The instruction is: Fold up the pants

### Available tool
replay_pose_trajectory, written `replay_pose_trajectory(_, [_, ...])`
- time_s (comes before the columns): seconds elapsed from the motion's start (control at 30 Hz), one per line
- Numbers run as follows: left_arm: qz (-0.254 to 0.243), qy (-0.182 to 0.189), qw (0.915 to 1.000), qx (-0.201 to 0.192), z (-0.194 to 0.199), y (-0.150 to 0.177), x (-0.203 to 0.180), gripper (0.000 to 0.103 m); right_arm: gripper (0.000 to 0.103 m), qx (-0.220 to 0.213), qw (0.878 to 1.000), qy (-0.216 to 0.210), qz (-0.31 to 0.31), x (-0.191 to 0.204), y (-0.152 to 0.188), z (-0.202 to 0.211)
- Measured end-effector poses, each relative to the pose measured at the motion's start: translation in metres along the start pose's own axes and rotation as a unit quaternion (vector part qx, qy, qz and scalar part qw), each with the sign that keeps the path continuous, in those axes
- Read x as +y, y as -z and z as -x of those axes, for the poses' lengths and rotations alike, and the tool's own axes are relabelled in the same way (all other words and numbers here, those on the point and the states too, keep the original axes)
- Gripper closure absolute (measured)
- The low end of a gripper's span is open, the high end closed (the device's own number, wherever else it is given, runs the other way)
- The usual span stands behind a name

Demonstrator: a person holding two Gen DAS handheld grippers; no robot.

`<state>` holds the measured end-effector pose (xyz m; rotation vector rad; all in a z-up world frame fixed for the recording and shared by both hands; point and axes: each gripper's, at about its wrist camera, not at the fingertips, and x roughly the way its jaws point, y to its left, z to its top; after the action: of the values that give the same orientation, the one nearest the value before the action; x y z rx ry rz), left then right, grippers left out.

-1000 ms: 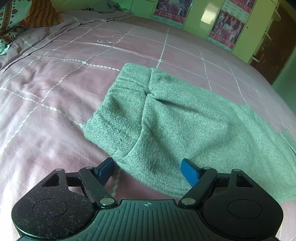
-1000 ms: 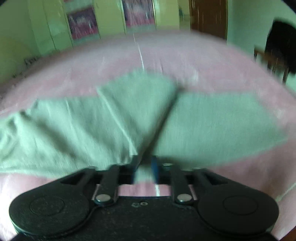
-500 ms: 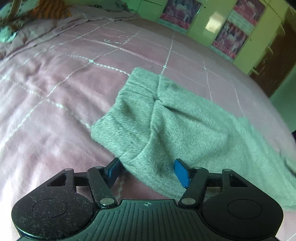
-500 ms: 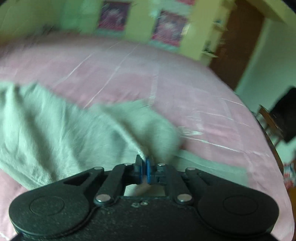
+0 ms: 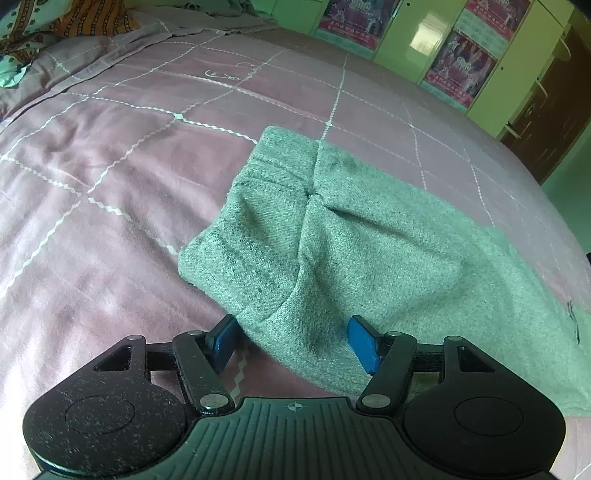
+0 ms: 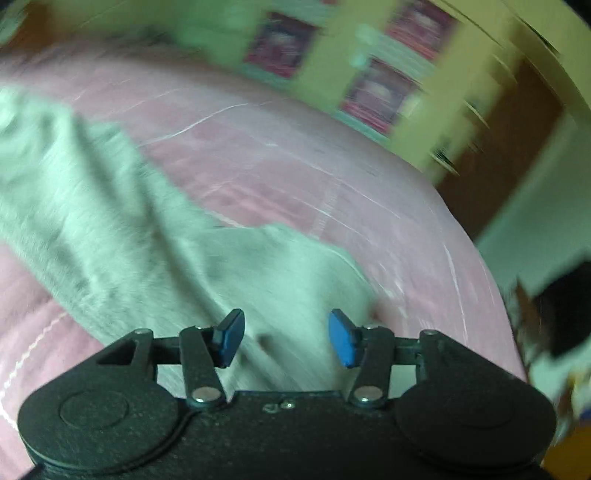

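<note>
Grey-green pants (image 5: 362, 243) lie on a pink checked bedspread (image 5: 122, 177), waistband end at the left, legs running to the right. My left gripper (image 5: 293, 341) is open, its blue pads straddling the near edge of the waist end without closing on it. In the blurred right wrist view the pants (image 6: 122, 229) stretch from the upper left down to my right gripper (image 6: 282, 339), which is open and empty just above the leg end of the cloth.
Patterned pillows (image 5: 44, 26) lie at the far left of the bed. Green wardrobe doors with posters (image 5: 458, 70) stand behind the bed, with a brown door (image 5: 546, 110) at the right. A dark object (image 6: 561, 314) sits beyond the bed's right edge.
My right gripper has opened and let go of the pant leg it was pinching, after carrying it across. The left gripper stayed open at the waist edge, shifting only slightly.
</note>
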<state>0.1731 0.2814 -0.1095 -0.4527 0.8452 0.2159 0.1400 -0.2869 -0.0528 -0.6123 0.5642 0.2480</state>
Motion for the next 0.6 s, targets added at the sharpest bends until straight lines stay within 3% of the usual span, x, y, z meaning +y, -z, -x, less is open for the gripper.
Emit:
replay_pose_trajectory(0.13, [0.001, -0.001, 1.0000, 0.004, 0.000, -0.002, 0.000, 0.039, 0.055, 0.033, 0.993, -0.034, 0.110, 0.035, -0.013, -0.043])
replay_pose_trajectory(0.2, [0.000, -0.001, 1.0000, 0.004, 0.000, -0.002, -0.001, 0.039, 0.058, 0.033, 0.990, -0.022, 0.138, 0.042, -0.017, -0.057])
replay_pose_trajectory(0.23, [0.000, -0.001, 1.0000, 0.005, 0.000, -0.002, -0.001, 0.039, 0.084, 0.032, 0.990, -0.022, 0.135, 0.041, -0.019, -0.059])
replay_pose_trajectory(0.27, [-0.001, 0.000, 1.0000, 0.005, -0.001, -0.002, 0.000, 0.039, 0.099, 0.034, 0.992, -0.026, 0.117, 0.035, -0.022, -0.061])
replay_pose_trajectory(0.37, [-0.004, 0.002, 1.0000, 0.005, -0.001, -0.002, 0.000, 0.039, 0.099, -0.015, 1.000, -0.002, -0.011, -0.013, -0.035, -0.034])
replay_pose_trajectory(0.43, [-0.006, 0.003, 1.0000, 0.005, -0.001, -0.003, 0.001, 0.039, 0.099, -0.056, 0.993, 0.026, -0.101, -0.051, -0.032, -0.009])
replay_pose_trajectory(0.5, [-0.007, 0.003, 1.0000, 0.004, -0.001, -0.002, 0.000, 0.039, 0.099, -0.090, 0.973, 0.061, -0.204, -0.094, -0.018, 0.020])
replay_pose_trajectory(0.6, [-0.008, 0.004, 1.0000, 0.004, -0.001, -0.002, 0.000, 0.039, 0.099, -0.104, 0.930, 0.084, -0.343, -0.150, 0.027, 0.047])
